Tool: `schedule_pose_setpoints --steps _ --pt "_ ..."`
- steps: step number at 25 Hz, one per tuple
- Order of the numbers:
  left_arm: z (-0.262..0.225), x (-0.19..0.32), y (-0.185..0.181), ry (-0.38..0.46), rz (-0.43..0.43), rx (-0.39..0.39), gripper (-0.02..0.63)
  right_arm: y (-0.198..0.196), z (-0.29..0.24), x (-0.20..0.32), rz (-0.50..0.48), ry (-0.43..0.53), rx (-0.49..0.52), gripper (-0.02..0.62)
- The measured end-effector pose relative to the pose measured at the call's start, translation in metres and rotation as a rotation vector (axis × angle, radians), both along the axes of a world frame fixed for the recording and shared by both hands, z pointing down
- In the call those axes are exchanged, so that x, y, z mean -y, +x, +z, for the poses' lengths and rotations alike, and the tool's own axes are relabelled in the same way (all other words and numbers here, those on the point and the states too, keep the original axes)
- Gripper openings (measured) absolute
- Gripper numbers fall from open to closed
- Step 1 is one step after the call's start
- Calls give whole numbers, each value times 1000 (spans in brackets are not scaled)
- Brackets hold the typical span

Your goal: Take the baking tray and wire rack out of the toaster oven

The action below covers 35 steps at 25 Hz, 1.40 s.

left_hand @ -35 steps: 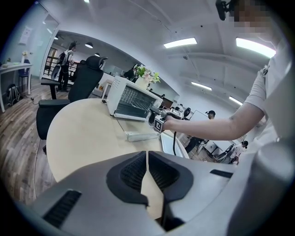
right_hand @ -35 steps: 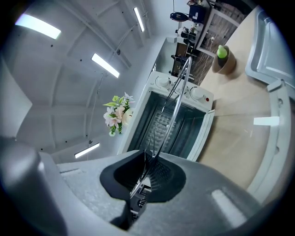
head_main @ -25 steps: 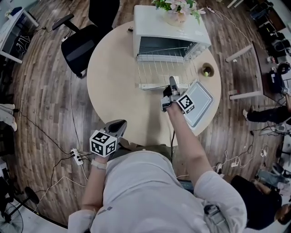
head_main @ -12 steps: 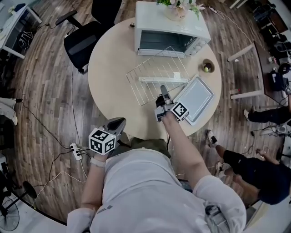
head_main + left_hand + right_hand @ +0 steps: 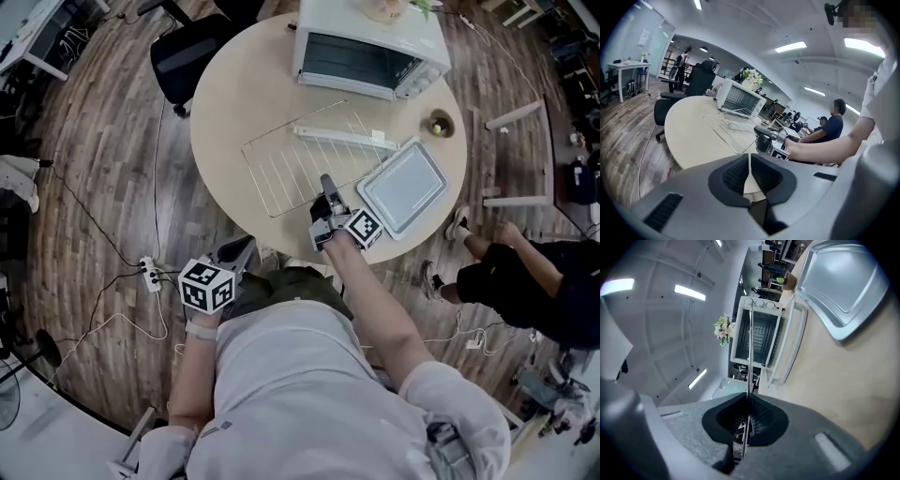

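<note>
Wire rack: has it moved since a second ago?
Yes. The wire rack has slid away from the toaster oven toward the near edge of the table, with the right gripper jaws shut on it.

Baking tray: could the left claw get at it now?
Probably not directly: the right claw, shut on the wire rack, and its arm lie between the left claw and the baking tray.
</note>
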<state>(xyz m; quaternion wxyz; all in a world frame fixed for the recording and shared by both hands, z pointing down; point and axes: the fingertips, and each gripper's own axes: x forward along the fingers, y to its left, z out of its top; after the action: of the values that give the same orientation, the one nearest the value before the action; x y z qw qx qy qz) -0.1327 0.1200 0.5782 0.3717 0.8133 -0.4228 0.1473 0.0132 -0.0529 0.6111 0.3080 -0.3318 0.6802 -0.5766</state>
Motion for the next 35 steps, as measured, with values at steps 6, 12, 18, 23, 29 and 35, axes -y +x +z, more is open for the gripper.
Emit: schedule_pose_setpoints --steps 6,12,18,23,29,35 --pt "5 -30 2 -28 -63 1 0 -15 21 -29 -86 -58 -43 6" --pt "5 -44 -16 -33 -117 -7 0 -44 28 -50 -156 -77 -32 6" --pt "8 -54 -45 -46 -103 -21 0 -77 41 -73 -183 -117 -57 6" --pt "8 -58 -72 -54 -85 -23 0 -95 59 -85 -175 -158 -100 6" --pt "14 -66 -89 -72 -76 -33 0 -95 84 -90 -164 -232 -195 6" --pt "16 -66 -101 -75 -66 -39 0 -88 90 -79 -115 -242 -246 8"
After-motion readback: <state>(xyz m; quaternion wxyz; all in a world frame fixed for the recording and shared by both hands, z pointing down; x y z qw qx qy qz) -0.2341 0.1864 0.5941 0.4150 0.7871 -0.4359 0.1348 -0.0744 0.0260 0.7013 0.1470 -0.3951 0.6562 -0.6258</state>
